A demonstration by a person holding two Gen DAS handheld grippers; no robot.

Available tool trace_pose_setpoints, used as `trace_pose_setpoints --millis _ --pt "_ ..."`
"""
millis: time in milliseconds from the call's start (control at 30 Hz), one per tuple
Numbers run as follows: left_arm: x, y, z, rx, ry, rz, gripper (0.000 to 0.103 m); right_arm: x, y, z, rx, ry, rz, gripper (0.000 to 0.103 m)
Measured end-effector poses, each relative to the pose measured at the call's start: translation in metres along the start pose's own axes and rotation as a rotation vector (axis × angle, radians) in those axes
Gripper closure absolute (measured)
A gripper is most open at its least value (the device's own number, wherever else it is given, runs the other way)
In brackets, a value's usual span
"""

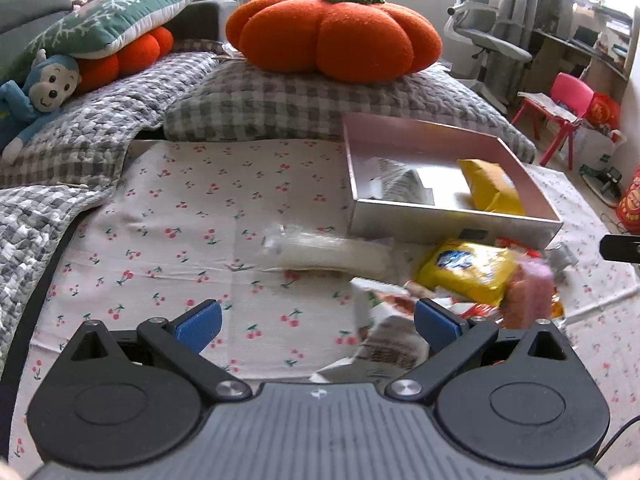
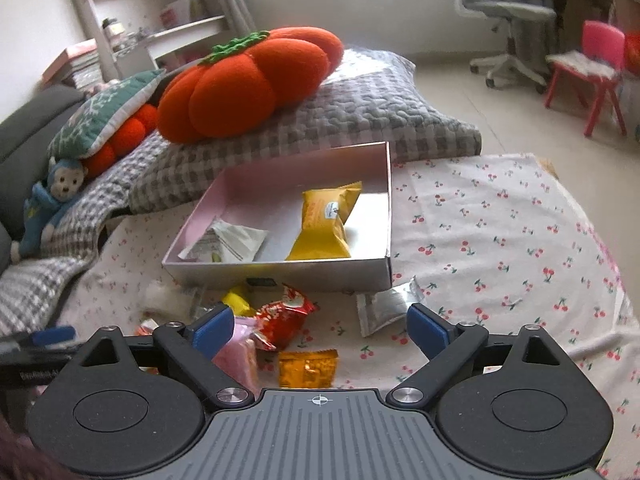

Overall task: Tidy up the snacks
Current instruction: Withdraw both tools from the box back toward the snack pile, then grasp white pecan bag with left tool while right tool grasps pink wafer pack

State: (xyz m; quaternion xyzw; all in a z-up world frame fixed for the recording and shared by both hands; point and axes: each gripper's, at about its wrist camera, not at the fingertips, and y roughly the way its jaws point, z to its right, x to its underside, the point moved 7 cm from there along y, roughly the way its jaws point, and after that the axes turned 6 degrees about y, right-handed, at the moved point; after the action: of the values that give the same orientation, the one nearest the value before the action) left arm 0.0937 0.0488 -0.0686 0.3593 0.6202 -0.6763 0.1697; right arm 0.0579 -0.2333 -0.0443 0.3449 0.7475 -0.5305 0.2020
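A shallow pink box (image 2: 280,270) sits on the cherry-print cloth and holds a yellow packet (image 2: 324,222) and a white printed packet (image 2: 228,242). Loose snacks lie in front of it: a red packet (image 2: 284,316), an orange packet (image 2: 308,368), a pink one (image 2: 236,356) and a silver pouch (image 2: 384,308). My right gripper (image 2: 320,332) hangs open over this pile and grips nothing. My left gripper (image 1: 318,326) is open above the cloth, a white-and-brown packet (image 1: 388,344) by its right pad. Beyond it lie a clear white bag (image 1: 324,250) and a yellow packet (image 1: 468,270).
Grey checked pillows (image 1: 280,108) with an orange pumpkin cushion (image 1: 336,32) border the cloth behind the box (image 1: 440,216). A blue monkey toy (image 1: 36,96) lies at the left. An office chair (image 2: 508,20) and a red child's chair (image 2: 592,64) stand on the floor at the right.
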Motion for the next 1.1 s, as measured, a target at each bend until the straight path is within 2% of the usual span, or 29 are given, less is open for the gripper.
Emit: trace_pose_setpoints --millis 133,200,367,733,833,1100 --pt "0.003 0.002 0.001 0.047 0.007 -0.004 0.000 0.005 0.000 0.000 0.011 -0.055 0.019 0.008" --pt "0.005 0.006 0.006 0.090 0.006 -0.032 0.001 0.007 0.002 -0.001 0.012 -0.068 0.017 0.008" --pt "0.012 0.014 0.019 0.160 0.011 -0.086 0.011 0.018 0.011 -0.011 -0.003 -0.059 -0.023 0.008" --pt "0.023 0.023 0.024 0.193 0.022 -0.128 0.041 0.051 0.032 -0.042 -0.034 -0.189 -0.101 0.008" --pt "0.024 0.024 0.026 0.209 0.023 -0.130 0.046 0.056 0.034 -0.047 -0.041 -0.221 -0.100 0.008" --pt "0.025 0.032 0.030 0.203 0.043 -0.128 0.047 0.059 0.043 -0.057 -0.038 -0.295 -0.094 0.009"
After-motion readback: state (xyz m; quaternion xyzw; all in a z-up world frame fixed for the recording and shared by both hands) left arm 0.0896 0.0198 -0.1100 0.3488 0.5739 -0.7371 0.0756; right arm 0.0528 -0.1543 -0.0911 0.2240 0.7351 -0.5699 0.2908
